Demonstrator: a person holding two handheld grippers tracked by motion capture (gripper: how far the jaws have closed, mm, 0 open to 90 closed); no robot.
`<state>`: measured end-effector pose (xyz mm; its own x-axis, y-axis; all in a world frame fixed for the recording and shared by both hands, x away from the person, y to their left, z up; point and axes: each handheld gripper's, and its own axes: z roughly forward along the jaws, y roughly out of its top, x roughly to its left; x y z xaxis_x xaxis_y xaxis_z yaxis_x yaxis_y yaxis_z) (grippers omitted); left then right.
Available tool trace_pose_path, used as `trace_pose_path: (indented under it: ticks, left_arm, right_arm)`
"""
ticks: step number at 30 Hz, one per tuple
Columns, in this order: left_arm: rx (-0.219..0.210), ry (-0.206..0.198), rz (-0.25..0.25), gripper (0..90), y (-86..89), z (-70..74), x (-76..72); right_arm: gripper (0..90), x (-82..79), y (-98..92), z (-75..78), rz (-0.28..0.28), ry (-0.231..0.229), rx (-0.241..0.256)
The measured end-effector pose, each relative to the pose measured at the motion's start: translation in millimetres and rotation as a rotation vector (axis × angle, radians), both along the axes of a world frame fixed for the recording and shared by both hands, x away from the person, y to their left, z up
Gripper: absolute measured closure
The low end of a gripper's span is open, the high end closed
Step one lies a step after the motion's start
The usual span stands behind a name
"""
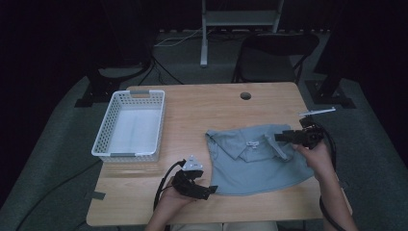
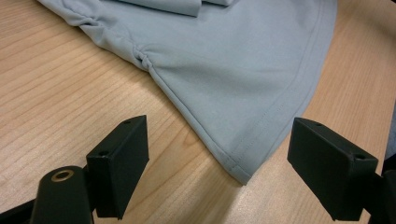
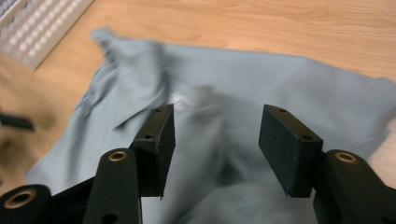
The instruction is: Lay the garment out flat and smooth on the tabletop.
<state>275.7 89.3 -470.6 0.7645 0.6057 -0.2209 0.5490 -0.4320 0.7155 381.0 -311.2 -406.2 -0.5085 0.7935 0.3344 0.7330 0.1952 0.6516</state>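
On the wooden table lies a grey shirt; both the left gripper and right gripper gape wide, seemingly poised to fold it, needing corner grips next.

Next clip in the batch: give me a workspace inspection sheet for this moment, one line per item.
Surface: wooden table, round hole near the far edge.
Job's things: grey-blue polo shirt lying spread on the table, collar toward the far side; white perforated basket to its left, nothing seen inside.
Clutter: nothing seen.
Grippers: left gripper open, jaws either side of the shirt's hem corner, not closed on it; right gripper open, above the shirt near the collar.
Cables: black cable looping from the left gripper; another trailing from the right gripper; more on the floor behind.
Surroundings: dark room, black chair and a white stand beyond the table.
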Motion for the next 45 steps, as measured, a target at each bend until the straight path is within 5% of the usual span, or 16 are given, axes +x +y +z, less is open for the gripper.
trace_pose_path:
  ticks: [4, 7, 9, 10, 12, 15, 20, 28, 37, 41, 45]
  left_arm:
    - [0.004, -0.002, -0.006, 21.7, -2.8, 0.4, -1.5]
    - [0.006, -0.002, -0.007, 21.7, -3.1, 0.5, -2.4]
    - [0.006, -0.002, -0.010, 21.7, -2.4, 0.3, -2.4]
    - [0.004, -0.002, -0.006, 21.8, -2.2, 0.1, -2.2]
    - [0.006, 0.002, -0.008, 21.7, -1.7, -0.2, -1.5]
    - [0.003, 0.004, -0.008, 21.7, -1.6, -0.2, -1.3]
    - [0.002, 0.008, -0.007, 21.8, -2.1, -0.9, -0.9]
    - [0.000, 0.007, -0.007, 21.7, -2.1, -0.4, -0.5]
    - [0.002, 0.009, -0.011, 21.8, -3.0, -0.4, -1.1]
    - [0.006, 0.013, 0.010, 21.7, -4.6, 3.8, 0.0]
    - [0.009, -0.010, 0.081, 21.7, -4.5, 13.1, 4.4]
  right_arm:
    - [42.6, -22.8, 18.8, 1.0, 0.051, -0.029, -0.081]
    - [43.4, -35.3, 29.9, -6.6, 0.054, -0.051, -0.192]
    - [54.1, -40.0, 32.6, -9.8, 0.043, -0.079, -0.246]
    - [68.2, -41.0, 32.2, -10.6, 0.049, -0.076, -0.254]
    - [81.3, -38.0, 26.8, -11.4, 0.073, -0.047, -0.193]
    - [86.7, -25.7, 8.9, -12.9, 0.103, 0.012, -0.018]
    - [86.7, -7.3, -22.9, -18.5, -0.012, 0.046, 0.076]
    - [86.6, 7.4, -46.8, -46.9, -0.112, 0.119, 0.065]
    - [86.0, 14.7, -56.2, -71.9, -0.122, 0.169, 0.122]
    - [60.8, 10.3, -45.0, -60.0, -0.095, 0.140, 0.056]
    - [46.9, -3.8, -37.9, -38.3, -0.131, 0.046, 0.011]
